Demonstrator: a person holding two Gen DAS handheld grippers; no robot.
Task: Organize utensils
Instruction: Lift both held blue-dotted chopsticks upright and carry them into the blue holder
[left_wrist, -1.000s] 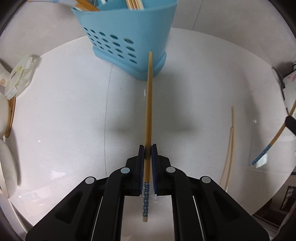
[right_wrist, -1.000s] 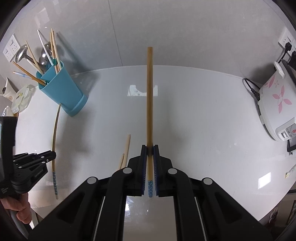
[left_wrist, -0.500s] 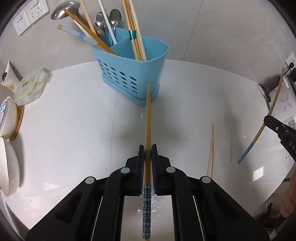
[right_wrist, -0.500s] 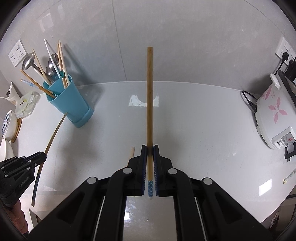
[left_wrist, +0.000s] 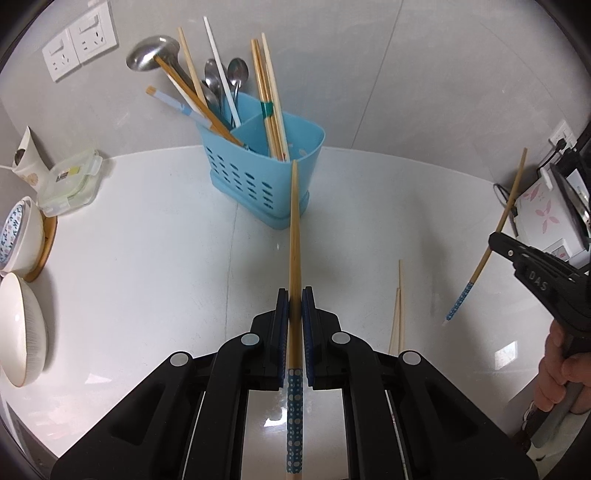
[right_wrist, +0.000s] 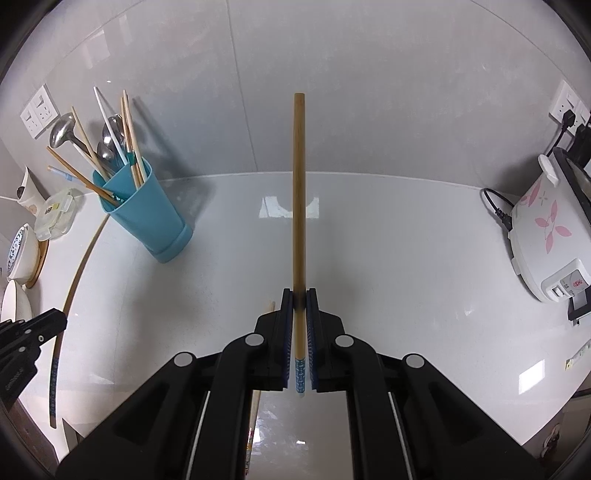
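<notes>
Between left gripper (left_wrist: 294, 295) pads: one bamboo chopstick (left_wrist: 294, 236), clamped, tip toward blue holder (left_wrist: 260, 173). Right gripper (right_wrist: 299, 295) clamps second chopstick (right_wrist: 299, 192). Two pale chopsticks (left_wrist: 398, 314) lie on white counter (left_wrist: 147, 258). Two bowls (left_wrist: 18, 288) at left.

I cannot see the lower ends of the loose chopsticks (left_wrist: 398, 314); my left gripper (left_wrist: 294, 295) covers them. The rice cooker (left_wrist: 546, 218) is cut by the edge.
</notes>
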